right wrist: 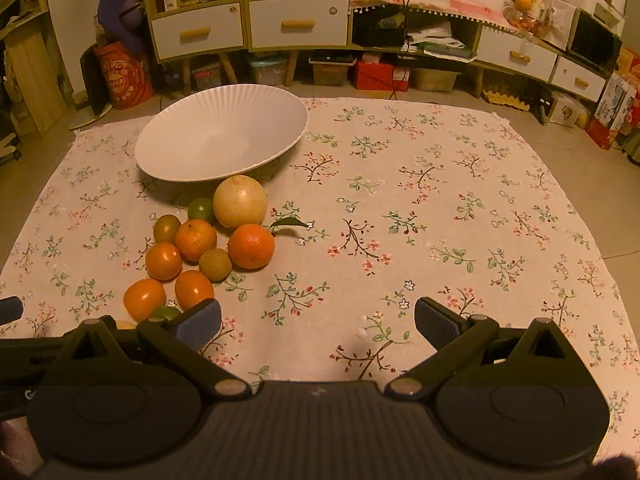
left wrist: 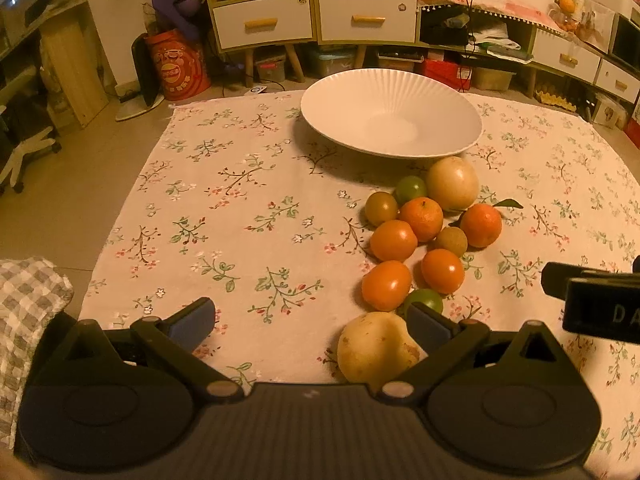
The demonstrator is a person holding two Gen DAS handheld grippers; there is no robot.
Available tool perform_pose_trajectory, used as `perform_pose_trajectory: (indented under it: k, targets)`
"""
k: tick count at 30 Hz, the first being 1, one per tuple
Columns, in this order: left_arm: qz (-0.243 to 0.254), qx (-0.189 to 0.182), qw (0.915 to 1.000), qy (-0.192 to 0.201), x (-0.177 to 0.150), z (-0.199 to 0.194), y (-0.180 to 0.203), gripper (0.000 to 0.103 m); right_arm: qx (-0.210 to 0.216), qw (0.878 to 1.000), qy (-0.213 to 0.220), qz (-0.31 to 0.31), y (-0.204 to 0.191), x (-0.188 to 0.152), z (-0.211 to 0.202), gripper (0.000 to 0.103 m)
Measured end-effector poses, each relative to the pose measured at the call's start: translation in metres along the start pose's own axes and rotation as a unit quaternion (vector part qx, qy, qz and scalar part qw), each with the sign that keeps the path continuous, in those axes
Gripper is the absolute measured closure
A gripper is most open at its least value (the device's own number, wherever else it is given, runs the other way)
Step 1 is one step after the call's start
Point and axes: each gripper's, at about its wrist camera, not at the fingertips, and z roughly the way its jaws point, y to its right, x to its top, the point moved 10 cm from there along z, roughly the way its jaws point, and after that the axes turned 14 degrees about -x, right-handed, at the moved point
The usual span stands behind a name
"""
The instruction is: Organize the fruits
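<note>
A white ribbed bowl [left wrist: 390, 116] [right wrist: 224, 136] stands empty at the far side of the floral cloth. In front of it lies a cluster of fruit: a pale round pear [left wrist: 452, 182] [right wrist: 240, 201], oranges [left wrist: 481, 225] [right wrist: 251, 247], orange tomatoes [left wrist: 386, 285] [right wrist: 144, 299], green ones [left wrist: 411, 189] [right wrist: 201, 209]. A yellowish pear [left wrist: 376, 350] lies nearest, against the inside of my left gripper's right finger. My left gripper [left wrist: 310, 322] is open above the cloth. My right gripper [right wrist: 318, 322] is open over bare cloth, right of the fruit.
The floral cloth [left wrist: 248, 216] [right wrist: 440, 208] covers a low surface on a tiled floor. Cabinets with drawers [left wrist: 316, 16] [right wrist: 248, 26], boxes and a red tin [left wrist: 178, 66] line the back wall. A checked fabric [left wrist: 28, 312] lies at the near left.
</note>
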Motion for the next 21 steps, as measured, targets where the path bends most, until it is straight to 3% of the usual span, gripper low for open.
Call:
perform_pose_trajectory:
  k: [21]
  targets:
    - [0.001, 0.004, 1.0, -0.004, 0.0001, -0.0011, -0.002, 0.0, -0.002, 1.0, -0.004, -0.003, -0.0007, -0.0024, 0.0017, 0.0]
